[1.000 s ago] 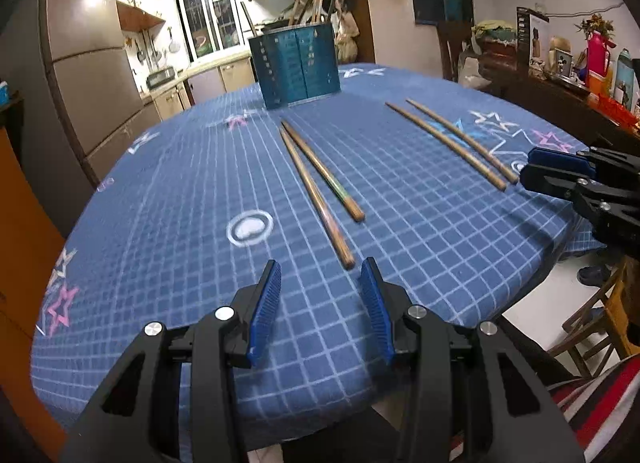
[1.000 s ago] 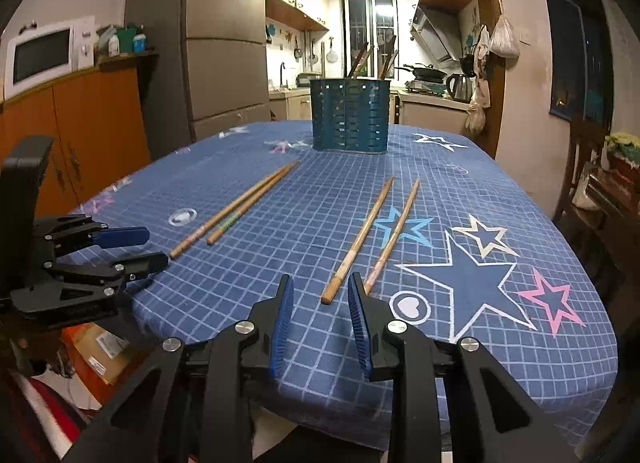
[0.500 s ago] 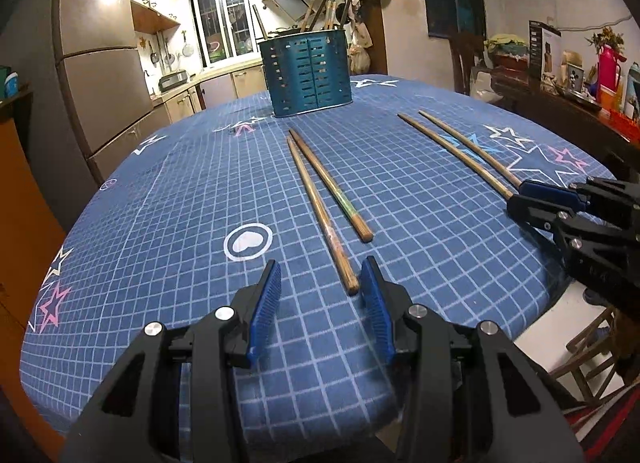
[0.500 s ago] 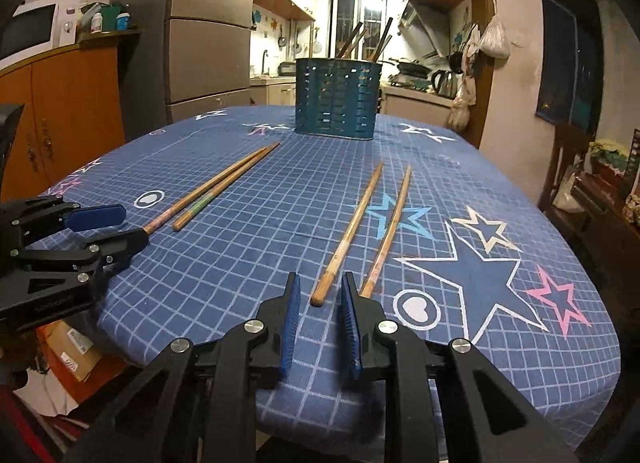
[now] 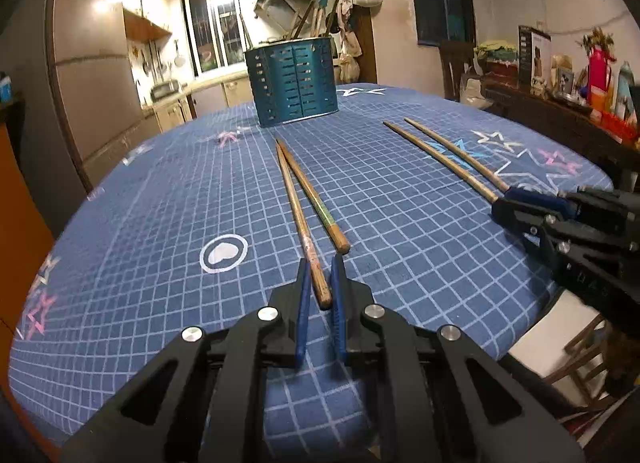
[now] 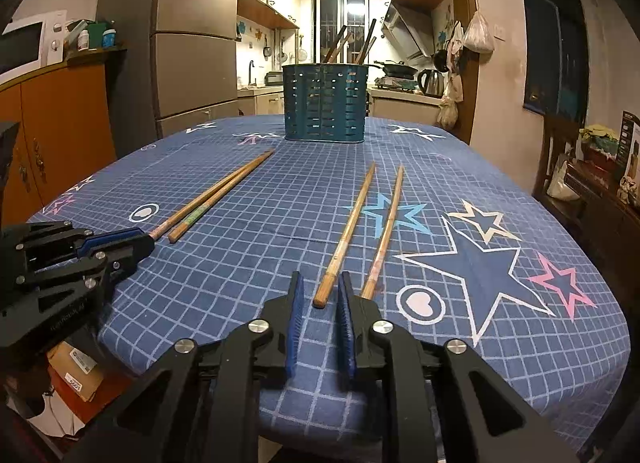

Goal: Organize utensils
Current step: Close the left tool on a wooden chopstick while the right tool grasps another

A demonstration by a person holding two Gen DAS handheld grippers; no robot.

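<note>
Two pairs of wooden chopsticks lie on the blue star-print tablecloth (image 5: 160,203). A teal slotted utensil holder (image 5: 294,83) (image 6: 324,103) with several sticks in it stands at the far end. My left gripper (image 5: 320,263) is shut on the near end of the left pair's chopstick (image 5: 298,215); its mate (image 5: 316,199) lies free beside it. My right gripper (image 6: 320,277) has its jaws closing, and the near end of the right pair's left chopstick (image 6: 348,231) sits between the pads with a gap on each side. The other chopstick (image 6: 386,231) lies just outside the right pad.
The table's near edge runs just under both grippers. A fridge (image 6: 192,31) and orange cabinets (image 6: 60,123) stand on the left. A dark sideboard (image 5: 560,123) with bottles and boxes is on the right. A cardboard box (image 6: 76,367) sits on the floor.
The left jaws have closed from wide apart onto the end of a chopstick. The right jaws have narrowed, and a chopstick end now lies between them.
</note>
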